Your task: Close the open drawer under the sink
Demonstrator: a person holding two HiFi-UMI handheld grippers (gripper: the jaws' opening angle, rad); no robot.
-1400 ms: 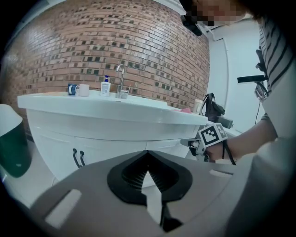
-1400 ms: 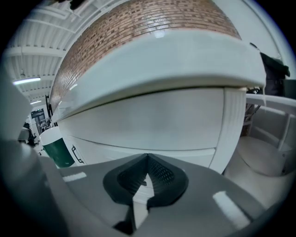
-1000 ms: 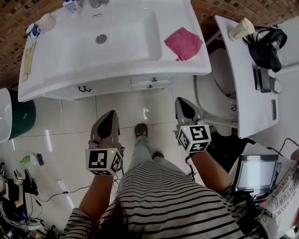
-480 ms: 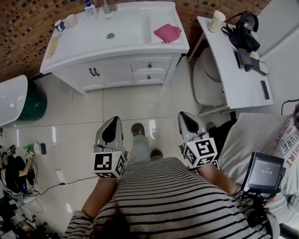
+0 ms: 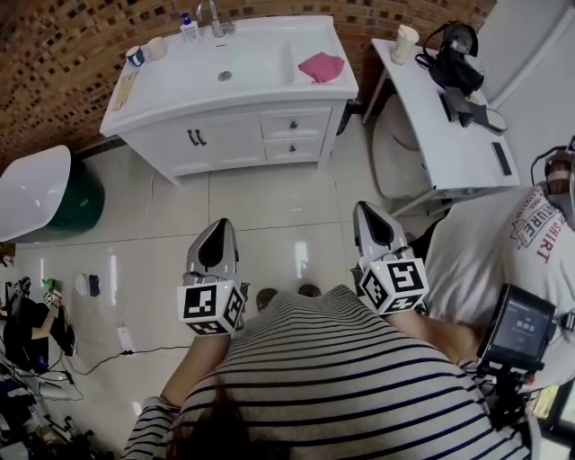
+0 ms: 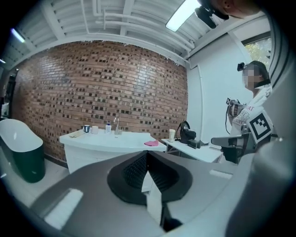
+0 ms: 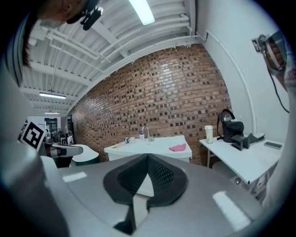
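- You now stand well back from the vanity. A second ago its sink filled the top of the head view.
- Its whole front, with the drawers, comes into view.
- Your left gripper and right gripper now hang well apart from it.
- A person in a white shirt appears at your right.

Place: a bathroom mock-up inside a workshop-like hall
Bathroom signs: white vanity cabinet with sink and tap, upper centre; white tub, left edge; glossy floor tiles
Backdrop: brick wall, upper left
Hall signs: bare ceiling with strip light; loose cables, lower left
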